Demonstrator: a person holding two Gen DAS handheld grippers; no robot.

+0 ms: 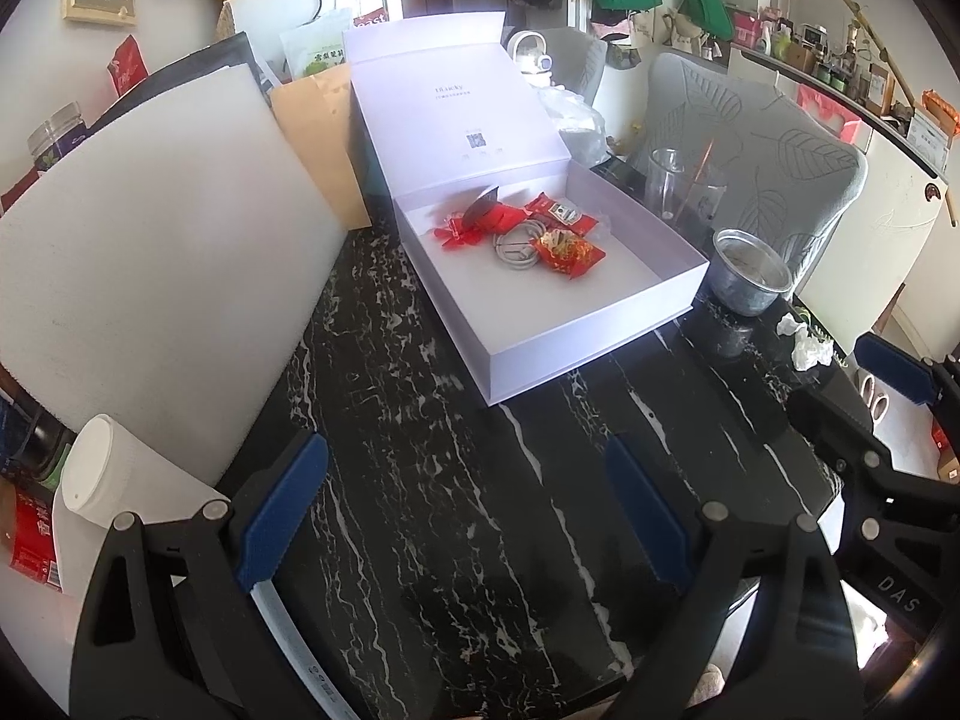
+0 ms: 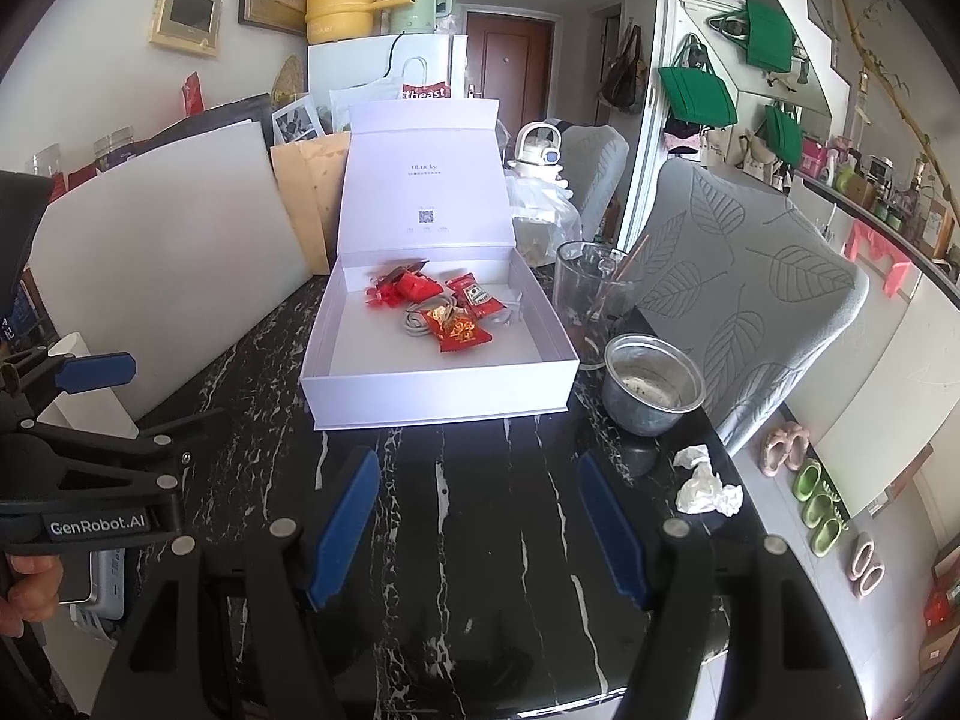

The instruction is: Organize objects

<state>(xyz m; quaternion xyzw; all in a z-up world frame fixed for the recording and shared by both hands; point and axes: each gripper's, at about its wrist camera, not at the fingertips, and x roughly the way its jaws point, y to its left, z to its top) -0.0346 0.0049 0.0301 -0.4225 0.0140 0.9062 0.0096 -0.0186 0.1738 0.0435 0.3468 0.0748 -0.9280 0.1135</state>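
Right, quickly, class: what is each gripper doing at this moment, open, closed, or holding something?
Left gripper: open, holding nothing, above the black table.
Right gripper: open, holding nothing, pointing toward the white box.

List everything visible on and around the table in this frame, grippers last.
box: 1, white, lid open, table centre
packets: several, red, inside box
cable: 1, grey, coiled in box under packets
pot: 1, metal, right of box
glass: 1, clear, behind pot
tissue: crumpled, white, table's right edge
board: 1, white, leaning left of box
table: 1, black marble
chair: 1, grey leaf print, right of table
left gripper: open, empty
right gripper: open, empty
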